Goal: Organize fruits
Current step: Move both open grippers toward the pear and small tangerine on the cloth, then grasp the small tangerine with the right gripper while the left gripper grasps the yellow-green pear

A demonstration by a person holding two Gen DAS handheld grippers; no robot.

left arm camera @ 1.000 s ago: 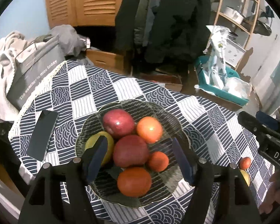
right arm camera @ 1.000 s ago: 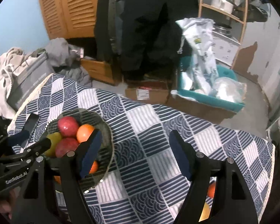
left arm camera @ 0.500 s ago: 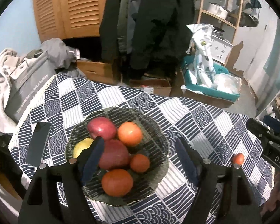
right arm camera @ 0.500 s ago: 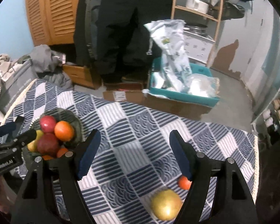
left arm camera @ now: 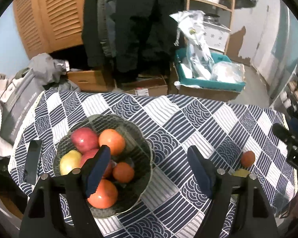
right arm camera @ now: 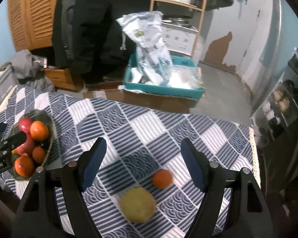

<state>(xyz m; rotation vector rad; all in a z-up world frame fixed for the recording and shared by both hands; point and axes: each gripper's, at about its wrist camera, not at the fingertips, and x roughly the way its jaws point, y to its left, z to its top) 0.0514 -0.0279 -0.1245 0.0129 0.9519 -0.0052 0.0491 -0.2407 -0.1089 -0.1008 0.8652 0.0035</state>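
A dark glass bowl [left arm camera: 143, 148] on the patterned tablecloth holds several fruits: a red apple [left arm camera: 83, 138], oranges [left arm camera: 112, 140] and a yellow fruit [left arm camera: 69, 161]. My left gripper [left arm camera: 149, 170] is open and empty, just right of the bowl. A small orange [right arm camera: 162, 178] and a yellow apple [right arm camera: 138, 204] lie loose on the cloth. My right gripper [right arm camera: 143, 162] is open and empty above them. The small orange [left arm camera: 247, 158] also shows in the left wrist view; the bowl [right arm camera: 49, 138] shows at left in the right wrist view.
A black phone [left arm camera: 32, 161] lies left of the bowl near the table's edge. Beyond the table are cardboard boxes [left arm camera: 149, 85], a teal crate [right arm camera: 163, 89] with bags, hanging coats and a wooden shelf [right arm camera: 190, 10]. The right gripper's body [left arm camera: 292, 146] sits at right.
Both grippers have drawn back and swung right. The loose orange and yellow apple have come into the right wrist view between the fingers. The bowl has shifted left in both views.
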